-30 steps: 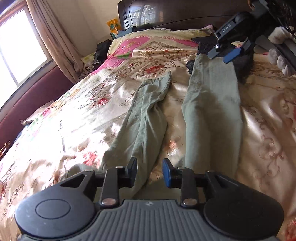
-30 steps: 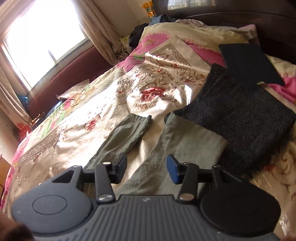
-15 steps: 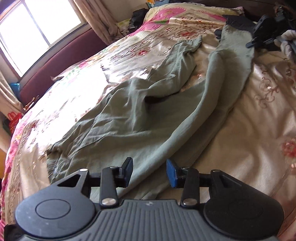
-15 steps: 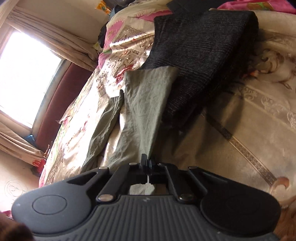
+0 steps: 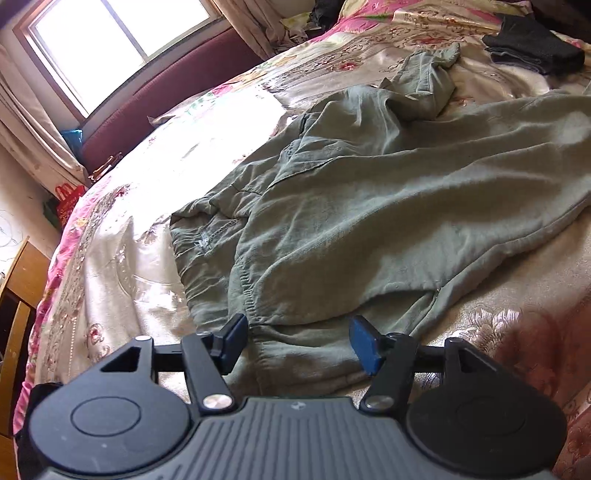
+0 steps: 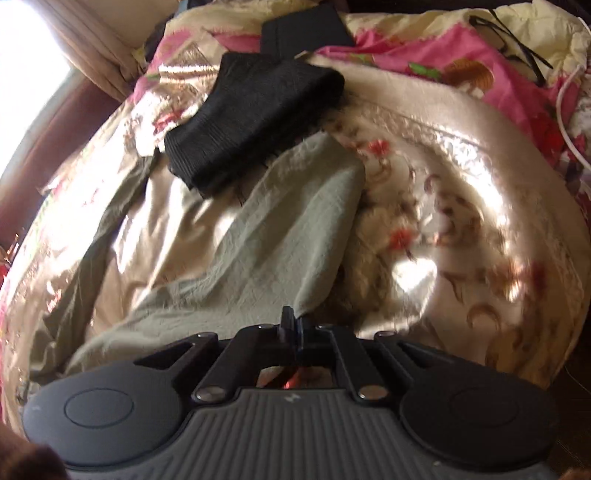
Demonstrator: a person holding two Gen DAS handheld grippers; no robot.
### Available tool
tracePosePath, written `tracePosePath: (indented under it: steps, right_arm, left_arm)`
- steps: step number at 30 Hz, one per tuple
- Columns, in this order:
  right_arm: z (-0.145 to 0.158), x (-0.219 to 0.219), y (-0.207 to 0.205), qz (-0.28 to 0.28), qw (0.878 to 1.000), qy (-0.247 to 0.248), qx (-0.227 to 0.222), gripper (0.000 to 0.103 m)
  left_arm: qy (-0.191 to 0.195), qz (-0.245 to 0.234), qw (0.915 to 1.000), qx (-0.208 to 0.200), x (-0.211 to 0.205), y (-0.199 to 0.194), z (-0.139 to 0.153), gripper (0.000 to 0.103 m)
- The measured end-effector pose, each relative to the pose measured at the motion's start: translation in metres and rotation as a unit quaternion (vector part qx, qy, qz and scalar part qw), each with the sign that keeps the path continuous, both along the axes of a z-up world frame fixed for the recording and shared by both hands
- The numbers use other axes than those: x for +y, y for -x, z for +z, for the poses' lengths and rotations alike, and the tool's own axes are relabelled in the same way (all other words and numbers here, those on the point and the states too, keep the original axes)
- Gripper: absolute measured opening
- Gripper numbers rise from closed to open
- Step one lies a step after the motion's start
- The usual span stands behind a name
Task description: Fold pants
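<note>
Grey-green pants (image 5: 362, 206) lie rumpled on a floral bedspread (image 5: 122, 266). In the left wrist view the waistband end is nearest, with one leg bunched at the far top and the other running off to the right. My left gripper (image 5: 299, 341) hovers over the waistband, its jaws opening, with cloth below and between the blue pads (image 5: 364, 347) but not pressed. In the right wrist view my right gripper (image 6: 293, 325) is shut on the hem of a pant leg (image 6: 280, 236), which stretches away from the fingertips.
Folded black clothes (image 6: 255, 114) lie beside the pant leg's far end, also seen as dark clothes (image 5: 535, 44). A window (image 5: 122, 44) and maroon bench (image 5: 177, 96) run along the bed's left. Eyeglasses (image 6: 517, 33) and a white cable (image 6: 569, 110) rest near the pillows.
My left gripper has swung to the waistband and spread its pads wider. My right gripper closed on the leg hem and has drawn it away from the black clothes.
</note>
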State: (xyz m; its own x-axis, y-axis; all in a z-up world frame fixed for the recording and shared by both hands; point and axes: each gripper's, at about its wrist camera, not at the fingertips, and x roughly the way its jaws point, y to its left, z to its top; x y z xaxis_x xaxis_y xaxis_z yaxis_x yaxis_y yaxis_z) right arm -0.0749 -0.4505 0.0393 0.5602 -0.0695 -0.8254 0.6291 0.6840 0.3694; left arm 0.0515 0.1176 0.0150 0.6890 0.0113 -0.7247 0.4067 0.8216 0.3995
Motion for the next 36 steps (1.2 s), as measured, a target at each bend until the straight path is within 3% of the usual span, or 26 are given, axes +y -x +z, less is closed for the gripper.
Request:
tracePosePath:
  steps: [2,5,7,9,12,14,15,18,21,22,24,26,29,32,36]
  right_arm:
    - [0.007,0.015,0.005,0.017,0.998,0.052,0.020,0.006]
    - [0.027,0.033,0.012,0.021,0.994,0.094,0.041,0.012]
    - [0.050,0.058,0.019,0.036,0.984,0.165,0.050,0.015]
    - [0.069,0.083,0.019,0.061,0.973,0.212,0.071,0.039]
    - [0.092,0.127,-0.002,0.142,0.956,0.250,0.060,0.040]
    - [0.100,0.153,-0.030,0.213,0.945,0.245,0.030,0.040]
    - [0.100,0.170,-0.054,0.262,0.936,0.236,0.002,0.045]
    - [0.088,0.223,-0.135,0.372,0.905,0.201,-0.052,0.045]
    - [0.075,0.284,-0.201,0.468,0.853,0.212,-0.086,0.045]
    - [0.070,0.303,-0.220,0.488,0.840,0.218,-0.090,0.045]
    - [0.062,0.327,-0.248,0.519,0.823,0.209,-0.102,0.045]
    - [0.053,0.343,-0.267,0.529,0.814,0.218,-0.101,0.045]
    - [0.041,0.350,-0.280,0.541,0.806,0.219,-0.105,0.045]
    - [0.028,0.355,-0.288,0.555,0.794,0.226,-0.101,0.045]
    - [0.020,0.368,-0.292,0.591,0.765,0.229,-0.114,0.045]
  left_arm:
    - [0.012,-0.002,0.9996,0.025,0.005,-0.005,-0.003,0.075]
    - [0.031,0.003,0.9991,0.030,0.011,-0.003,0.001,0.075]
    - [0.042,0.002,0.9989,0.023,0.020,-0.001,0.011,0.074]
    - [0.038,0.000,0.9992,0.011,0.029,0.001,0.022,0.075]
    - [0.038,0.005,0.9992,-0.013,0.047,-0.005,0.042,0.075]
    - [0.068,0.013,0.9972,-0.028,0.061,-0.025,0.055,0.078]
    - [0.083,0.019,0.9959,-0.032,0.065,-0.037,0.057,0.079]
    - [0.106,0.038,0.9929,-0.039,0.072,-0.081,0.049,0.078]
    - [0.170,0.036,0.9847,0.015,0.073,-0.127,0.036,0.076]
    - [0.195,0.033,0.9796,0.039,0.071,-0.141,0.031,0.074]
    - [0.206,0.024,0.9760,0.067,0.064,-0.160,0.021,0.070]
    - [0.199,0.019,0.9764,0.080,0.052,-0.170,0.008,0.069]
    - [0.229,0.014,0.9658,0.120,0.045,-0.180,-0.001,0.064]
    - [0.245,0.003,0.9604,0.132,0.040,-0.177,0.000,0.062]
    - [0.285,0.032,0.9425,0.172,0.049,-0.202,-0.008,0.058]
